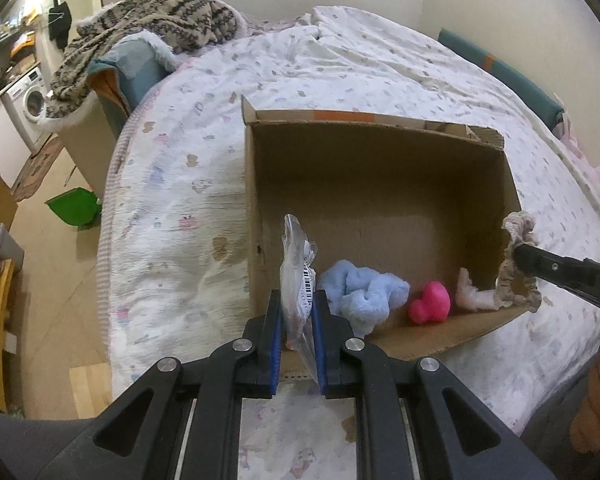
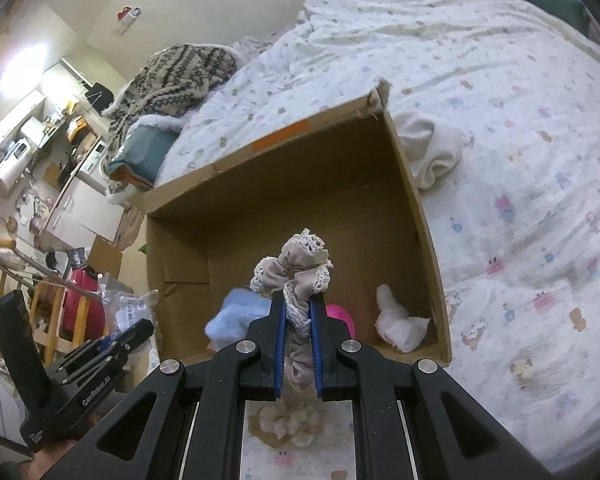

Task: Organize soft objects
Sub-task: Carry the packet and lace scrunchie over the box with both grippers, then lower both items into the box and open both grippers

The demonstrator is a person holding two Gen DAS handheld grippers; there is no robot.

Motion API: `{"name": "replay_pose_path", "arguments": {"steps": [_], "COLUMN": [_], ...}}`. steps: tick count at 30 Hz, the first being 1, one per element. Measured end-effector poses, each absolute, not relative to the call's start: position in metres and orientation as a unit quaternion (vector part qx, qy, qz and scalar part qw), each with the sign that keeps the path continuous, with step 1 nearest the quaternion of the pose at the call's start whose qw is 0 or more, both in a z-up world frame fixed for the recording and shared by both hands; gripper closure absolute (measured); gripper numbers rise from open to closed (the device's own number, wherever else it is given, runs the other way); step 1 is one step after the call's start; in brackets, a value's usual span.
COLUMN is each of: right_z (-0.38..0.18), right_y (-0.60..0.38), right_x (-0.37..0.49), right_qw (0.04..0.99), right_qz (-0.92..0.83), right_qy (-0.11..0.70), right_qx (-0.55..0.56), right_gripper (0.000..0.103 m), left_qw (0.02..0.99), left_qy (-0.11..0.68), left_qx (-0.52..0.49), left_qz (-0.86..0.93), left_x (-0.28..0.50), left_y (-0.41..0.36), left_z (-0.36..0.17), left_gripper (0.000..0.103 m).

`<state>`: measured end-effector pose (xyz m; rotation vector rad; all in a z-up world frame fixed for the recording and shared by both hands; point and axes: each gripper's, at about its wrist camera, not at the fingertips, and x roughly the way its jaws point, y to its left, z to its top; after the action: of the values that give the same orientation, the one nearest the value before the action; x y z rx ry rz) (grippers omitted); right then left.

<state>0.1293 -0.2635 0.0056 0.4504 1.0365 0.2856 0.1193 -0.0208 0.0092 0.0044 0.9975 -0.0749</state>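
A cardboard box (image 1: 380, 184) stands open on the bed (image 1: 172, 208), closer to the bed's left edge than to the wall side, and its four walls stand upright with a rough torn rim at the far right corner. The left claw (image 1: 297, 312) is clamped on a clear plastic packet (image 1: 298, 268) with a barcode label, and it holds the packet upright just over the near left corner of the box. The right claw (image 2: 298, 312) is pressed together on a beige scrunchie (image 2: 296, 272) with lace trim, held above the near part of the box; in the left wrist view the scrunchie hangs at the near right wall of the box. Inside, along the near wall, lie a light blue fluffy cloth (image 1: 364, 288), a pink toy (image 1: 430, 302) and a small white fluffy thing (image 1: 470, 290) in the near right corner. The back half of the box floor is bare, so there is free room behind these things. Outside the right wall, touching or almost touching it, a cream cloth (image 2: 432, 152) lies on the bed. A patterned knit blanket (image 1: 152, 28) is heaped at the far left corner of the bed. Past the left edge of the bed the wooden floor (image 1: 52, 280) is open, with a green bin (image 1: 74, 210) standing near the bed.
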Motion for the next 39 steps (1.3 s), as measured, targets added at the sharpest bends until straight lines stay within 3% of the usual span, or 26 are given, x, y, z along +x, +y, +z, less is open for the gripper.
{"name": "replay_pose_path", "arguments": {"steps": [16,39], "right_z": [-0.024,-0.039], "right_y": [-0.256,-0.245], "right_x": [0.140,0.149], "right_qw": [0.828,0.825], "right_qz": [0.125,0.119], "right_qy": [0.510,0.521], "right_qx": [0.199,0.182], "right_gripper": [0.090,0.090], "left_qw": [0.879,0.882], "left_qy": [0.473,0.468], "left_qx": [-0.004,0.005], "left_qz": [-0.052,-0.055], "left_x": [0.138,0.131], "left_y": [-0.027,-0.036], "left_z": [-0.019,-0.017], "left_gripper": [0.091,0.088]}}
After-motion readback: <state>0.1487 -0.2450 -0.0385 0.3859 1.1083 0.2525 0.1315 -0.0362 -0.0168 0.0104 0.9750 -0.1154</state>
